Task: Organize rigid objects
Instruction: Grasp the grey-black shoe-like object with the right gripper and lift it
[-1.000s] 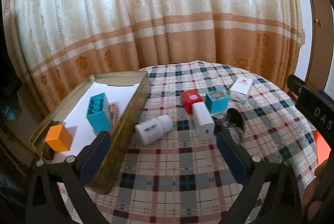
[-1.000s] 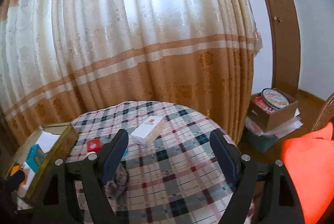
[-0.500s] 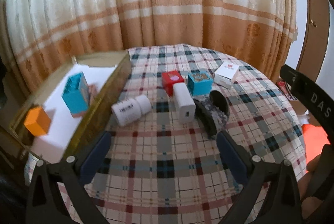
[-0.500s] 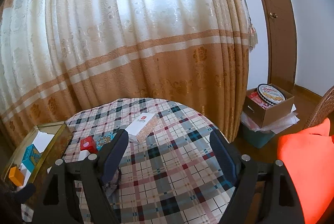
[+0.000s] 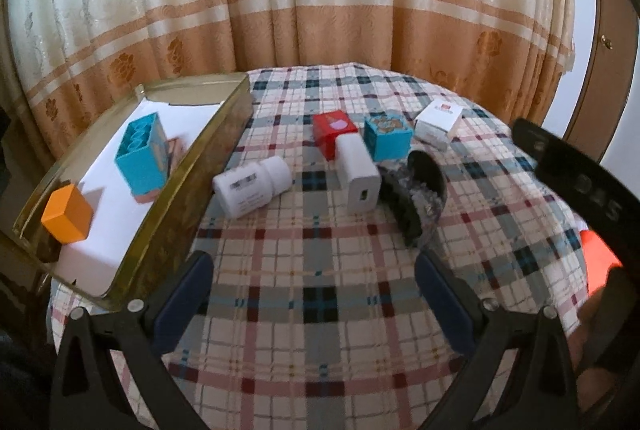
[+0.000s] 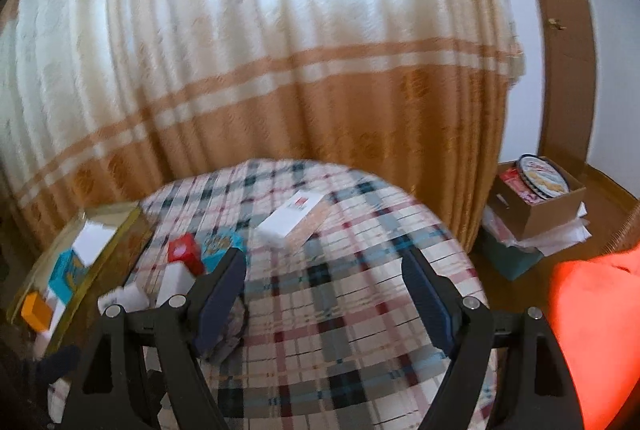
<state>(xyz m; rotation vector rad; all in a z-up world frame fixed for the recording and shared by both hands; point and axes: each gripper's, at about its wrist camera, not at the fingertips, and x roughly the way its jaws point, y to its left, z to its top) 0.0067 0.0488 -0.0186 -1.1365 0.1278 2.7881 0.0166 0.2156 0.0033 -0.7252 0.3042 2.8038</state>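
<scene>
On the plaid table (image 5: pixel 312 290) lie a white bottle (image 5: pixel 252 186) on its side, a white charger (image 5: pixel 357 172), a red box (image 5: pixel 333 133), a teal box (image 5: pixel 387 135), a white carton (image 5: pixel 438 121) and a black hair claw (image 5: pixel 416 189). The gold tin tray (image 5: pixel 192 205) at the left holds an orange cube (image 5: pixel 67 209) and a tall teal box (image 5: pixel 142 154). My left gripper (image 5: pixel 316 294) is open and empty, short of the bottle and charger. My right gripper (image 6: pixel 324 290) is open and empty above the table, behind the white carton (image 6: pixel 294 217).
A cream and orange curtain (image 5: pixel 320 9) hangs behind the table. A cardboard box with a cookie tin (image 6: pixel 540 185) stands on the floor at the right. An orange cushion (image 6: pixel 596 330) sits at the right edge. The tray (image 6: pixel 116 250) overhangs the table's left side.
Both grippers have tilted down and come closer to the table, so the objects look larger and lower. The right view is blurred from motion. Nothing on the table has moved.
</scene>
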